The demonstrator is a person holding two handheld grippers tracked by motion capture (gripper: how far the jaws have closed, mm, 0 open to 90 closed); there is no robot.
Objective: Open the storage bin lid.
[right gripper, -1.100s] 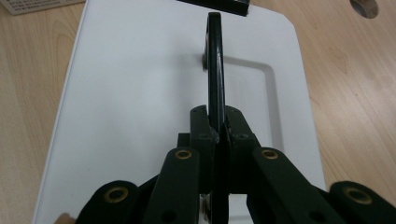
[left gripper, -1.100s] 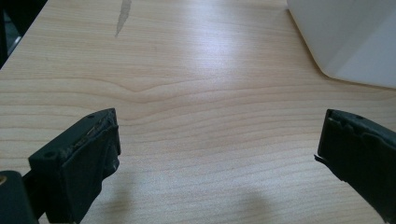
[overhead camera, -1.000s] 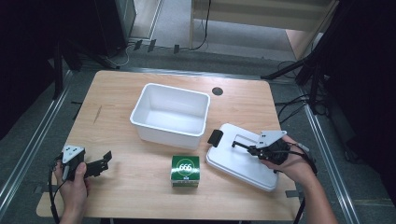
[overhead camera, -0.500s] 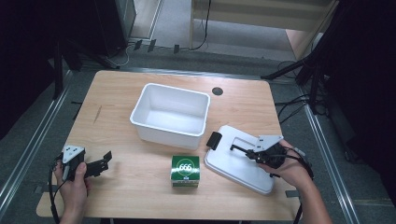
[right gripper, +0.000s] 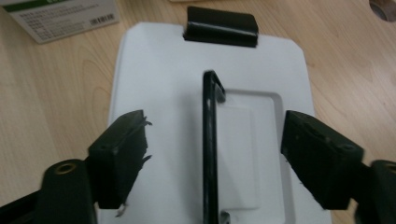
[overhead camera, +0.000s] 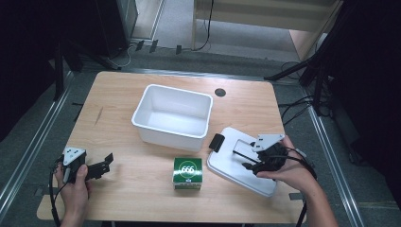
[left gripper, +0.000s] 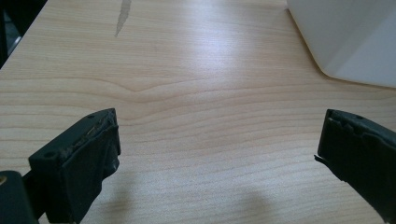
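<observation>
A white lid with a thin black handle and a black latch lies flat on the table at the front right. My right gripper hovers over it and is open; its jaws have just been opening. The handle stands between the pads without touching them. A white bin stands in the middle of the table, and a green box marked 666 sits in front of it. At the front left my left gripper is open over bare wood, with nothing between its fingers.
The wooden table has a round cable hole at the back right. The bin's corner shows ahead and to the right in the left gripper view. The green box's edge shows beyond the lid in the right gripper view.
My right gripper has opened and let go of the lid's handle, and the hand drew back slightly. The left hand stayed still.
</observation>
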